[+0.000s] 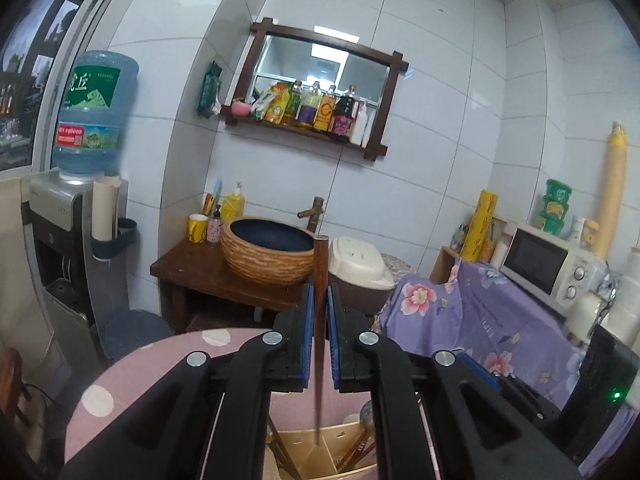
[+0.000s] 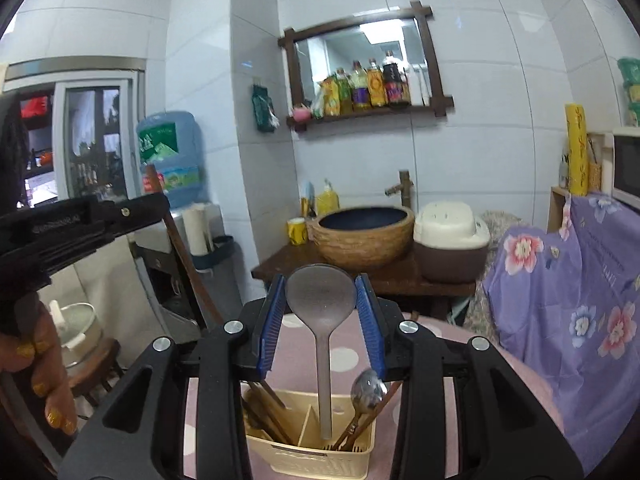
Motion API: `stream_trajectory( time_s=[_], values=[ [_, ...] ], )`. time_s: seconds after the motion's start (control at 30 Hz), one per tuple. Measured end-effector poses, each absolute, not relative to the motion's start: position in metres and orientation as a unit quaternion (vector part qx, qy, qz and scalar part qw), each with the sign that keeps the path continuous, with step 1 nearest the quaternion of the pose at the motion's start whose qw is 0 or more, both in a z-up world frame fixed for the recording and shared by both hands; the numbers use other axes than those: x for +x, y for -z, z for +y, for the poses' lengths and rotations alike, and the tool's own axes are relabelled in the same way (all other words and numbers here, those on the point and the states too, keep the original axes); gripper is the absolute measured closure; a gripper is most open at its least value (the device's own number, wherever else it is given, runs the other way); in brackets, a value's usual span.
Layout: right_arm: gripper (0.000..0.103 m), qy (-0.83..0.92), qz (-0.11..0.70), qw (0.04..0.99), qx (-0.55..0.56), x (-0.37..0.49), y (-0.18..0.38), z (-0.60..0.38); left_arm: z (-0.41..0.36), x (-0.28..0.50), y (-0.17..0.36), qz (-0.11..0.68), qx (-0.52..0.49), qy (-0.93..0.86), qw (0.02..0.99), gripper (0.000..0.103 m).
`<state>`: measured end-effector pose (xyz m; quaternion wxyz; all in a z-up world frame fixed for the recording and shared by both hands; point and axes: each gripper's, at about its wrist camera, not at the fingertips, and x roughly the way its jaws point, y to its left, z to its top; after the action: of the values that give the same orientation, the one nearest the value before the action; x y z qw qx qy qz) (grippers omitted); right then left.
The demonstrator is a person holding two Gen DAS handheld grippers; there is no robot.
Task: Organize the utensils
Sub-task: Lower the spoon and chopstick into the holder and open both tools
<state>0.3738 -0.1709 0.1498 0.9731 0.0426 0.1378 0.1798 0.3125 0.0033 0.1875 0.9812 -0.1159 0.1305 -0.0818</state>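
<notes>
My left gripper (image 1: 320,300) is shut on a dark brown chopstick (image 1: 320,320) and holds it upright, its lower tip over the cream utensil holder (image 1: 340,440). In the right wrist view the same chopstick (image 2: 188,256) slants down from the left gripper at the left. My right gripper (image 2: 322,300) is open, its blue pads on either side of the bowl of a grey ladle (image 2: 322,300) that stands upright in the cream utensil holder (image 2: 312,456). The holder also holds a metal spoon (image 2: 366,390) and several chopsticks (image 2: 264,412).
The holder stands on a round table with a pink dotted cloth (image 2: 344,360). Behind are a wooden stand with a basin (image 2: 364,236), a rice cooker (image 2: 452,240), a water dispenser (image 1: 88,120) and a purple floral cloth (image 2: 568,304) under a microwave (image 1: 548,264).
</notes>
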Motion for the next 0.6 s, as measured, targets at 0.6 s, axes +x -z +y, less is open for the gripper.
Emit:
stream_trajectory(
  time_s=[0.6],
  values=[
    [0.053,-0.159,0.217,0.963,0.011,0.370,-0.043,-0.160,-0.013,0.319,-0.076,0.237,-0.093,0.099,0.962,0.095]
  ],
)
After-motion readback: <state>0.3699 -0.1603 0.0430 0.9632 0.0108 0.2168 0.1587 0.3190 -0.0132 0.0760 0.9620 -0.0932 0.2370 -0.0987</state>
